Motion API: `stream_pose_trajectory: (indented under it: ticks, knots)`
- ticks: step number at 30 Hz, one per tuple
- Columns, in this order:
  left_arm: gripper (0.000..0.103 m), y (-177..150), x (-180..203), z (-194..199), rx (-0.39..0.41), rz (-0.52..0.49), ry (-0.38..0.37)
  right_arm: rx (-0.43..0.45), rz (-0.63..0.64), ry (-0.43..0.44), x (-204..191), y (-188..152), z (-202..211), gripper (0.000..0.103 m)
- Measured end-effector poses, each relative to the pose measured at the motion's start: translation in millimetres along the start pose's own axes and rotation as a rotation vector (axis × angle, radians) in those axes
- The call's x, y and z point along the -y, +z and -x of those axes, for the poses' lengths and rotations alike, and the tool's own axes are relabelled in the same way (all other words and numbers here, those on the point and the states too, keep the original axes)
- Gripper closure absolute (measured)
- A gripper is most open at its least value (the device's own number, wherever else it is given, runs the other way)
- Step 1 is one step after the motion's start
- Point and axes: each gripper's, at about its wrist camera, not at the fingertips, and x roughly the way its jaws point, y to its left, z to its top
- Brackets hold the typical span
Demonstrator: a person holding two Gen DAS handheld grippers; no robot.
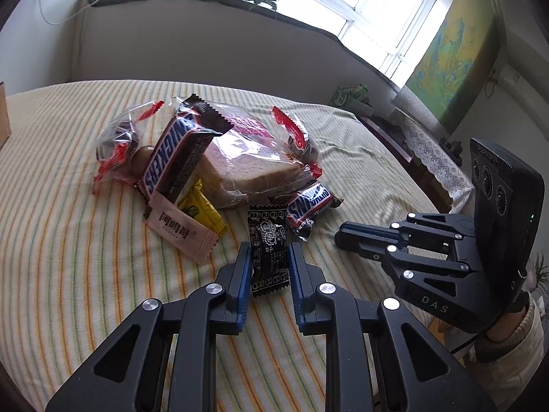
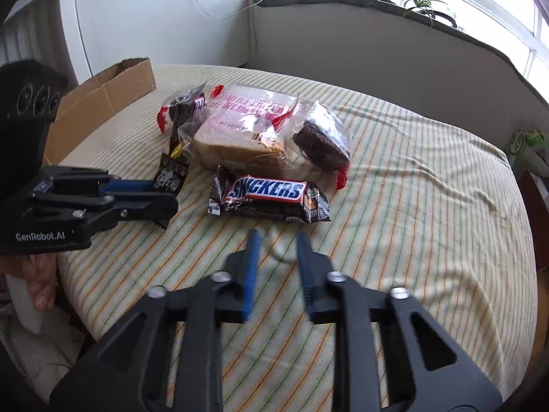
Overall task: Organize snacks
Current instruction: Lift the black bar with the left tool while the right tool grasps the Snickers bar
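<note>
1. "SNICKERS" reads in white and blue letters on two brown wrappers: a large brown Snickers bar (image 1: 178, 152) propped on the pile with its lettering upside down in the left wrist view, and a smaller brown Snickers bar (image 2: 269, 195) lying flat on the cloth in front of the right tool.
2. A pale pink sachet (image 1: 182, 233) carries printed Chinese characters that I cannot read; a clear bag of sliced bread (image 2: 240, 137) bears a pink label whose writing is too blurred to read. "GenRobot.AI" is printed on the left tool's body and "DAS" on the right tool's.
3. The snacks sit bunched together on a striped cream, orange and green cloth (image 2: 411, 206) covering the tabletop: the bread bag in the middle, a clear-wrapped dark chocolate cake (image 2: 322, 144) at its right, a yellow packet (image 1: 202, 213) beside the pink sachet, and a small black sachet with white ring pattern (image 1: 269, 254) nearest the left tool.
4. The left tool (image 1: 269, 257) points down at a slant, its blue-padded jaws closed against both sides of the black sachet, gripping it just above the cloth.
5. The right tool (image 2: 274, 257) also slants downward, jaws partly apart with nothing between them, just short of the smaller bar.
6. An open brown cardboard box (image 2: 103, 103) stands at the cloth's far left edge.
</note>
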Motion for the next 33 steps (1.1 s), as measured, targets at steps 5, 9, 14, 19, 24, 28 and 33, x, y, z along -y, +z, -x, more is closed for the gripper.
stream_pose_trajectory:
  ticks: [5,9,14,19,24,28,33]
  knots:
    - [0.084,-4,-8,14,0.016,0.015,0.001,-0.040,-0.149,0.110,10,15,-15,0.019]
    - [0.084,-9,-13,26,0.035,0.024,-0.001,-0.058,-0.121,0.050,-2,27,-34,0.018]
    - [0.084,-10,-24,34,0.048,0.041,-0.002,-0.037,-0.135,-0.019,0,32,-44,0.029]
    - [0.084,-12,-35,40,0.055,0.057,-0.010,-0.026,-0.126,-0.039,-4,32,-41,0.057]
    - [0.084,-14,-35,45,0.062,0.058,-0.020,-0.009,-0.144,-0.046,-4,27,-34,0.060]
    - [0.084,-13,-35,49,0.071,0.057,-0.019,0.013,-0.157,-0.051,-6,18,-22,0.069]
    - [0.084,-14,-34,55,0.078,0.058,-0.014,-0.012,-0.173,-0.041,-8,1,-7,0.070]
